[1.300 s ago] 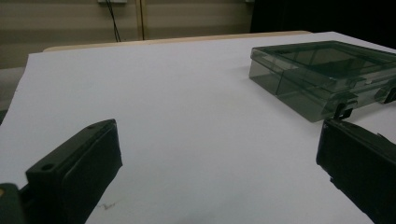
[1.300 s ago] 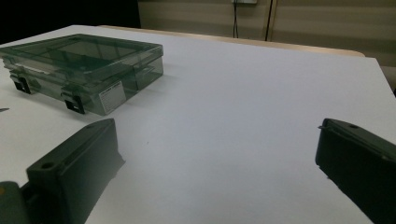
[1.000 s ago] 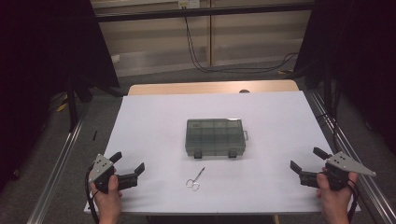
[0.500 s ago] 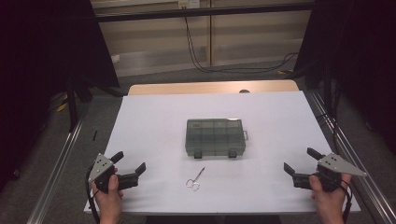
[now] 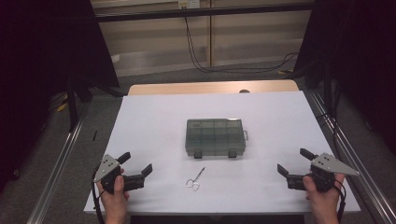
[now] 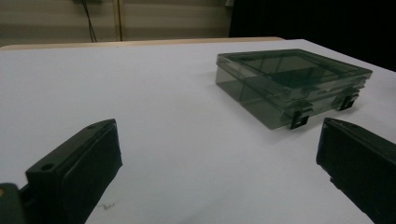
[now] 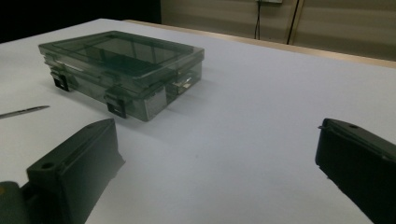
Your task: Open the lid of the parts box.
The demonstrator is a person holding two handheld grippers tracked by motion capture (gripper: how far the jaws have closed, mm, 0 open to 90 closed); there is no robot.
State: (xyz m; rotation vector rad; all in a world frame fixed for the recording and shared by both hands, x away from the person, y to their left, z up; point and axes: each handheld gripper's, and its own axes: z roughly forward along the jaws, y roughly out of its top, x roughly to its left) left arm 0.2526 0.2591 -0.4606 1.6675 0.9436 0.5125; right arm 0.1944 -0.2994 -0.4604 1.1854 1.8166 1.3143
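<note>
A smoky grey, see-through compartment box (image 5: 215,136) lies shut at the middle of the white table, its two black latches facing me. Small metal scissors (image 5: 194,179) lie just in front of it. My left gripper (image 5: 137,162) rests near the front left corner, open and holding nothing. My right gripper (image 5: 293,161) sits near the front right edge, also open and holding nothing. In the left gripper view the box (image 6: 289,84) is ahead to the right, beyond the wide-apart jaws. In the right gripper view the box (image 7: 123,65) is ahead to the left, with a scissors tip (image 7: 23,111) at the left edge.
The white sheet (image 5: 154,121) covers the table, with a strip of bare wood (image 5: 210,87) at the far edge. Metal rails (image 5: 60,158) run along both sides. Cables (image 5: 243,67) hang at the back wall between dark curtains.
My right gripper has slid a little to the left, toward the middle of the table. The left gripper, box and scissors have stayed where they were.
</note>
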